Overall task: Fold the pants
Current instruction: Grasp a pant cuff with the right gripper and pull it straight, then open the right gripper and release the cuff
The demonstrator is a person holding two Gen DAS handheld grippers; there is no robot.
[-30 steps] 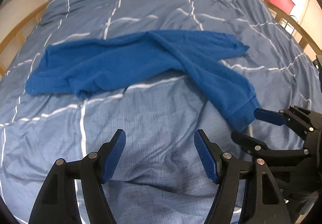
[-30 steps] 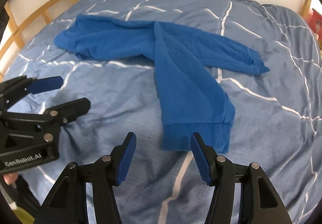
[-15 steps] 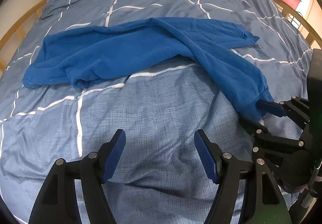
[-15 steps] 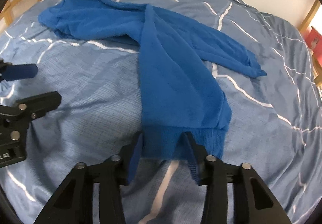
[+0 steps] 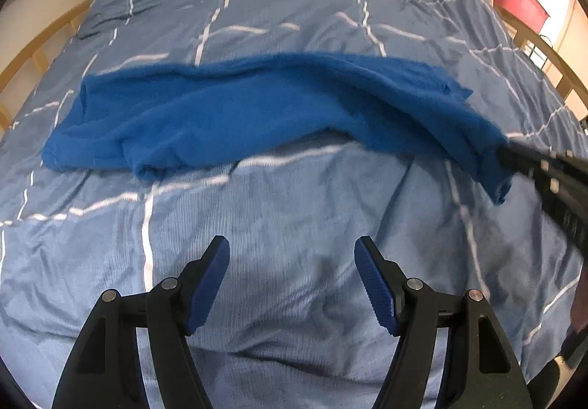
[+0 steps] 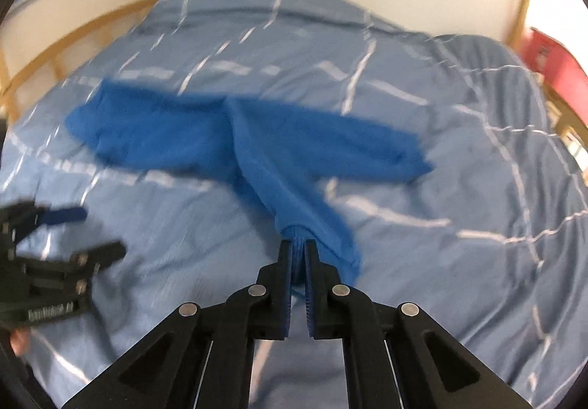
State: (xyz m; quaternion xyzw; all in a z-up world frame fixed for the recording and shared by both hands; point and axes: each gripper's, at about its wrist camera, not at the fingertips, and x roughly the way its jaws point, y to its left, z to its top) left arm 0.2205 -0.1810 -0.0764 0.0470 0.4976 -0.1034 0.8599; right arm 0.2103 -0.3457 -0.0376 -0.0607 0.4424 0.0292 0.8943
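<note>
Nearest the right wrist camera, the right gripper [image 6: 298, 254] has its jaws pressed together on the cuff [image 6: 323, 243] of one leg of the blue pants [image 6: 257, 144], lifting that end slightly off the duvet [image 6: 459, 188]. The left gripper [image 5: 292, 284] hangs over bare bedding with its jaws wide apart and nothing between them. From the pinched cuff the held leg runs straight ahead, away from the right jaws; farther off, the other leg [image 6: 367, 148] and the waist [image 6: 110, 125] stretch crosswise, left to right. The free leg's end lies nearer the right gripper; the waist end [image 5: 66, 148] sits nearer the left one.
</note>
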